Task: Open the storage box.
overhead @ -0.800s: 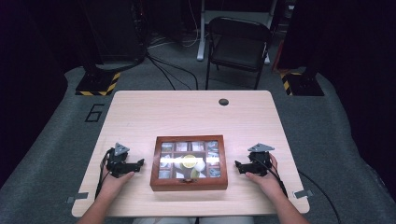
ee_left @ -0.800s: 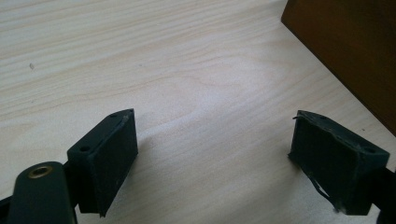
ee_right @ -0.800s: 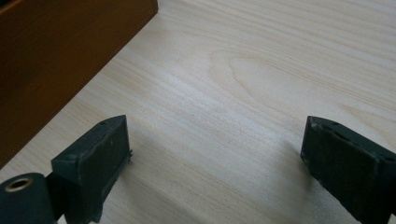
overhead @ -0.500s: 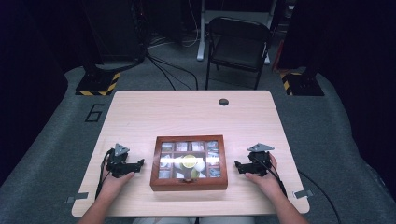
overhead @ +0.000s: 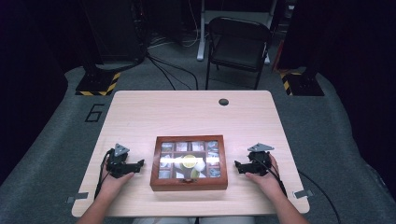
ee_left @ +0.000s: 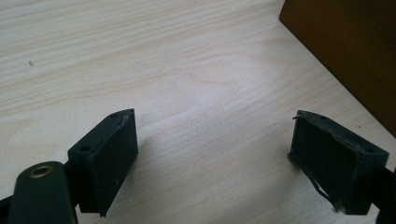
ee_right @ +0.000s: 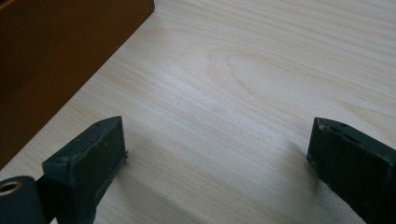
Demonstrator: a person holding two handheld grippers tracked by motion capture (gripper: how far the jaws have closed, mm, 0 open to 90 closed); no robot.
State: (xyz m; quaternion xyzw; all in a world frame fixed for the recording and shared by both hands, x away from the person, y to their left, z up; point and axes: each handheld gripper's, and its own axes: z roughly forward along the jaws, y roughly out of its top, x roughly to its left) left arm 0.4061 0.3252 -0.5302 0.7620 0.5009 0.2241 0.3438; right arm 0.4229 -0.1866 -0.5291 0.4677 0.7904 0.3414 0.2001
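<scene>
Nothing is yet being handled as a light wooden table (overhead: pixel 140 116), bare across its far half, is carrying a closed glass-lidded wooden box (overhead: pixel 189 162) near its front edge, the left gripper (overhead: pixel 138 164) and right gripper (overhead: pixel 238 167) flanking it, jaws spread and empty.

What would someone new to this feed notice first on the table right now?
The wooden box with a glass lid sits at the near middle of the table, showing small compartments and a bright reflection on the glass. The left gripper and right gripper rest on the table at either side of it, jaws open and empty, pointing toward the box. A folding chair stands beyond the far edge.
</scene>
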